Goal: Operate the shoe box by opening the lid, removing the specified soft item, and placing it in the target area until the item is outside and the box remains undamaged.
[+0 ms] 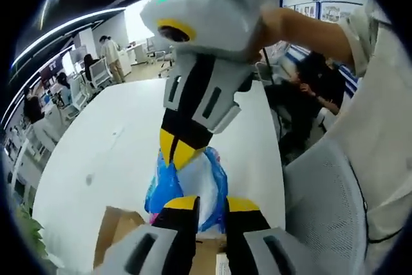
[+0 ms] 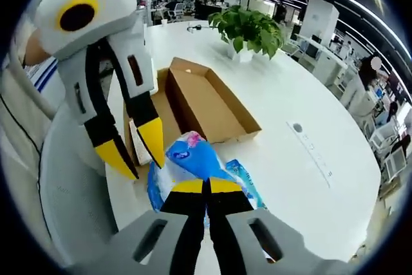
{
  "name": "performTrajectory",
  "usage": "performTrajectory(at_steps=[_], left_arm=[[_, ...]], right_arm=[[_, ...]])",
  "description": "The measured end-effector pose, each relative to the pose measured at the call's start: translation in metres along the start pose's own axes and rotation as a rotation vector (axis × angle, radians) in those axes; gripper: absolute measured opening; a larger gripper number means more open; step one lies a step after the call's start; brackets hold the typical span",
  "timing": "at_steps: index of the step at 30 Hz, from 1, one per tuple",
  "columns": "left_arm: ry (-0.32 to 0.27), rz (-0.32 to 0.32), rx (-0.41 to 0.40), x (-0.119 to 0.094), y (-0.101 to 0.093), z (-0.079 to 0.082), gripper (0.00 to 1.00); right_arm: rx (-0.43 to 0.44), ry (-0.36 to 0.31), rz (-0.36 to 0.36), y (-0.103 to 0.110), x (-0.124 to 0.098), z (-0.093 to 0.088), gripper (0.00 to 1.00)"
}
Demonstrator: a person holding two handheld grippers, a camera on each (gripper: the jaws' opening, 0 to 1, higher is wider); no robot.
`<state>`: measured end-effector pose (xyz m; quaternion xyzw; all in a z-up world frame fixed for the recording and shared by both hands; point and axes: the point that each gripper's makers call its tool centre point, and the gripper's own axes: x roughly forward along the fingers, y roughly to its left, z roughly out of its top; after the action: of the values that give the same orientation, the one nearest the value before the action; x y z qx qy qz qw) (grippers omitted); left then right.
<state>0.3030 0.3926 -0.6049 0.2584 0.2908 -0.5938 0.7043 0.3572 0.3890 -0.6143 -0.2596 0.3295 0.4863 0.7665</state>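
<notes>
The shoe box [image 2: 193,104] lies open on the white worktop [image 2: 302,127], its lid folded back so the cardboard inside is bare. The soft item, a blue and white plastic packet [image 2: 193,159], is already out of the box and sits just in front of it, near the worktop's edge.

In the right gripper view, the right gripper [image 2: 206,188] has its jaws closed on the top of the packet, pinching the crumpled film between the yellow tips. That pinch at the upper edge looks chosen so the slack packet hangs rather than drags against the cardboard. The left gripper [image 2: 138,152] comes in from the left of that view with its jaws parted and pointing down beside the packet, holding nothing; it seems placed to steady the packet or the box wall if either shifts.

In the left gripper view, the left gripper's [image 1: 209,207] own jaws stand apart at the bottom, with the packet [image 1: 212,178] between and beyond them and a corner of the box [image 1: 116,233] below. The right gripper [image 1: 180,152] reaches down from above onto the packet.

A potted plant [image 2: 248,30] stands further back on the worktop. I judge the removal nearly done; setting the packet down in the target area remains.
</notes>
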Motion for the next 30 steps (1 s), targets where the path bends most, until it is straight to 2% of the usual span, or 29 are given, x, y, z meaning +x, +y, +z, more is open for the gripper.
performTrajectory(at_steps=[2, 4, 12, 19, 26, 28, 30], left_arm=[[-0.001, -0.014, 0.033, 0.006, -0.005, 0.003, 0.24], [0.008, -0.013, 0.072, 0.012, -0.008, 0.005, 0.25], [0.017, -0.012, 0.113, 0.034, -0.018, 0.014, 0.27], [0.021, -0.002, 0.160, 0.047, -0.020, 0.019, 0.12], [0.031, 0.004, 0.182, 0.060, -0.019, 0.022, 0.16], [0.040, -0.005, 0.195, 0.063, -0.021, 0.022, 0.05], [0.041, 0.010, 0.200, 0.066, -0.017, 0.024, 0.01]], right_arm=[[0.003, 0.000, -0.003, -0.001, -0.001, -0.002, 0.00], [0.001, 0.005, -0.013, -0.003, -0.003, -0.004, 0.00], [0.010, -0.004, -0.035, -0.007, -0.013, -0.004, 0.00], [0.010, -0.007, -0.058, -0.011, -0.021, -0.006, 0.00], [0.033, -0.007, -0.076, -0.017, -0.027, -0.010, 0.00], [0.036, -0.011, -0.077, -0.018, -0.028, -0.011, 0.00], [0.037, -0.011, -0.083, -0.019, -0.030, -0.014, 0.00]])
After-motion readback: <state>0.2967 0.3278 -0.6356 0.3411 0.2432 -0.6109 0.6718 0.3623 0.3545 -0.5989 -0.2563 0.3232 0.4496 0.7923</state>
